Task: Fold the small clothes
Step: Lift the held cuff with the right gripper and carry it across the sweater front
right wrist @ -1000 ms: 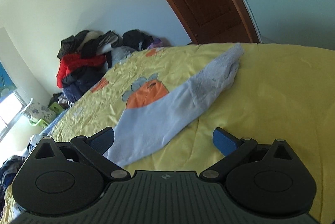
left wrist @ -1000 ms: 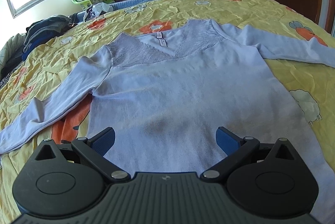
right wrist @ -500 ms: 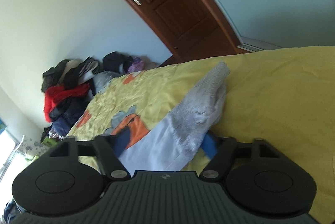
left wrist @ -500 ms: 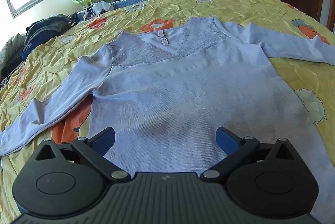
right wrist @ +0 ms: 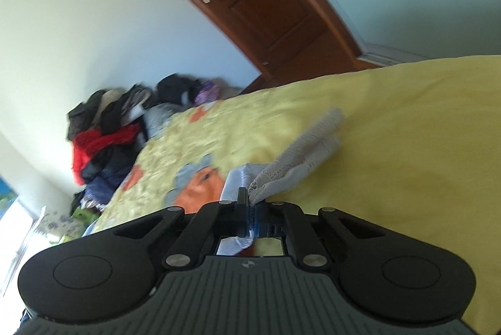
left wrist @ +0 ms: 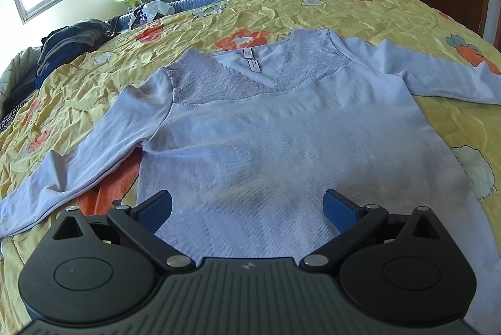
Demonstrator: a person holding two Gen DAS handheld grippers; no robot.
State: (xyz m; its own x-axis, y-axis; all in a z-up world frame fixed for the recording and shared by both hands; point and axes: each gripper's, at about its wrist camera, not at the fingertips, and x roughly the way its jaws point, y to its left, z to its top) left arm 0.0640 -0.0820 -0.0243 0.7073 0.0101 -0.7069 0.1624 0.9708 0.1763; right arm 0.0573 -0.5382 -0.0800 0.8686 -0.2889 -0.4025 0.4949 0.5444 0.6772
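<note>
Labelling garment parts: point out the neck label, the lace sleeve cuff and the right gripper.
neck label (left wrist: 253, 64), left wrist view, its middle.
lace sleeve cuff (right wrist: 308, 150), right wrist view, mid-lace.
right gripper (right wrist: 250, 211), right wrist view, between its fingertips.

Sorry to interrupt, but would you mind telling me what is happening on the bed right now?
A person with a handheld tool in each hand is starting to fold a pale lavender long-sleeved top spread flat on the yellow bedspread. The right tool has just closed its jaws on the lace cuff of one sleeve and pinches it. The left tool hangs open over the lower body of the top, gripping nothing. No fold has been made yet.
</note>
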